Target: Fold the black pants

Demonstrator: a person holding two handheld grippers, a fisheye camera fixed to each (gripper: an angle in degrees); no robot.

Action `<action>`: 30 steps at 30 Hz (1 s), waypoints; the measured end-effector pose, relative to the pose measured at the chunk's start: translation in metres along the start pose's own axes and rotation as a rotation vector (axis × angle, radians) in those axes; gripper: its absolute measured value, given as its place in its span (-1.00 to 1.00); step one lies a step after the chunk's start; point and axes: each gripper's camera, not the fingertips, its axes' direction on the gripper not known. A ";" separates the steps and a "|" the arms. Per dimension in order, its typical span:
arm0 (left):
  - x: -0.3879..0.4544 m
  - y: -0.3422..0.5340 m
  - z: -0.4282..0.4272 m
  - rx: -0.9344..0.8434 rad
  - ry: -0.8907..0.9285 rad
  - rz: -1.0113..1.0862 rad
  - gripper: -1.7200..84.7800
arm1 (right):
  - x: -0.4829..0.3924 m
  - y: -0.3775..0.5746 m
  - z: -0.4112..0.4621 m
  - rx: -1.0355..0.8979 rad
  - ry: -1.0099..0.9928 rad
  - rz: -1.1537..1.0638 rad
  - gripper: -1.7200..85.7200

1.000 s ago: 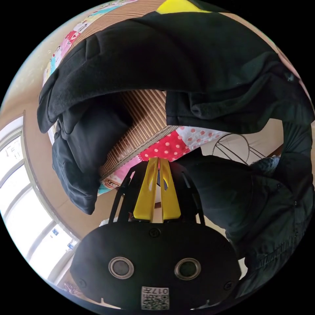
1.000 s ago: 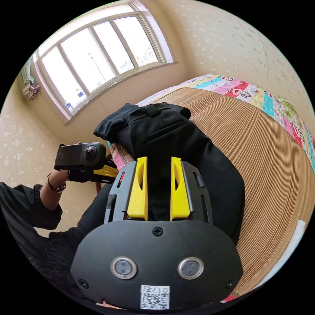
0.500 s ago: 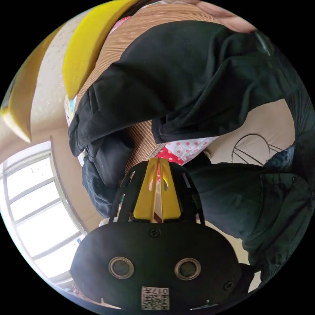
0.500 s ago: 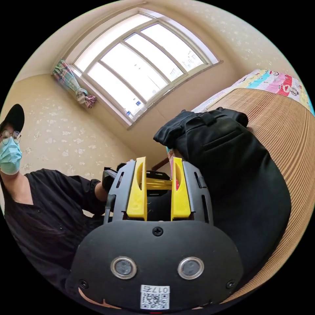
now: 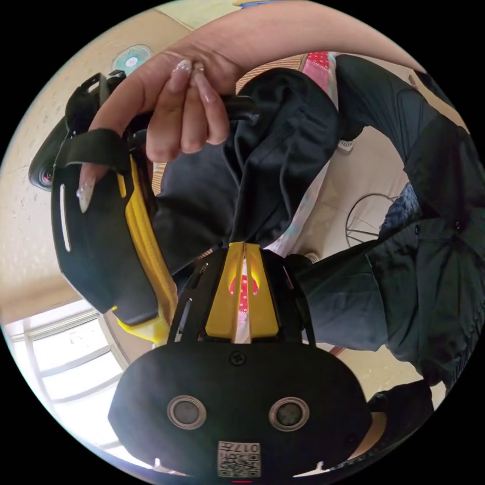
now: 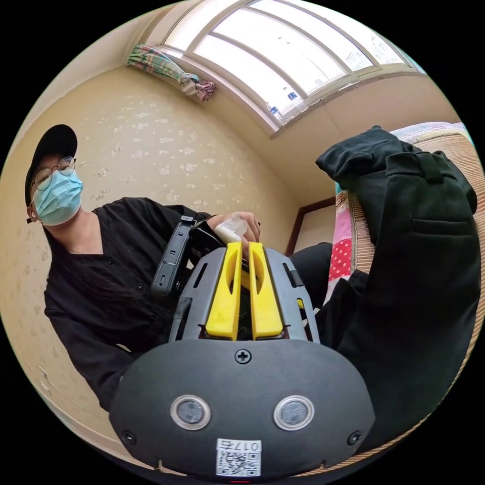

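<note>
The bed (image 6: 462,146), covered by a woven mat, lies right of the right gripper's jaws. The black pants (image 6: 419,283) lie folded on it, one end hanging over the edge. Cloth appears soft, limp, moderately heavy; best taken at a folded edge. Left gripper (image 5: 244,247): jaws together, a hanging fold at their tips, pinch unconfirmed. Right gripper (image 6: 243,248): jaws nearly together, empty.

Left gripper view: close against the black pants (image 5: 283,151) at the bed edge, facing the floor and the person's hand (image 5: 187,101). Right gripper view: low beside the bed (image 6: 467,151), tilted up toward the window (image 6: 283,55). Shared: pants, bed edge, window.
</note>
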 end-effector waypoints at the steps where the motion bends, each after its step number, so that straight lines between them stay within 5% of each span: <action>1: -0.002 0.003 -0.001 0.005 -0.002 0.002 -0.97 | -0.001 0.000 0.001 0.003 -0.003 -0.004 -0.94; 16: -0.112 0.129 -0.024 0.112 0.122 -0.013 -0.98 | -0.016 -0.010 0.027 0.068 0.028 0.019 -0.92; 20: -0.173 0.199 -0.013 0.196 0.274 -0.144 -0.98 | -0.017 -0.009 0.022 0.213 0.387 0.211 -0.78; 24: -0.264 0.332 0.011 0.572 0.669 -0.578 -0.98 | -0.031 -0.036 0.046 0.194 0.870 0.297 -0.63; 27: -0.313 0.457 0.076 1.014 1.137 -1.010 -0.97 | -0.023 -0.077 0.077 0.137 1.045 0.322 -0.59; 30: -0.323 0.555 0.149 1.350 1.368 -1.360 -0.91 | -0.008 -0.124 0.106 0.059 1.157 0.297 -0.57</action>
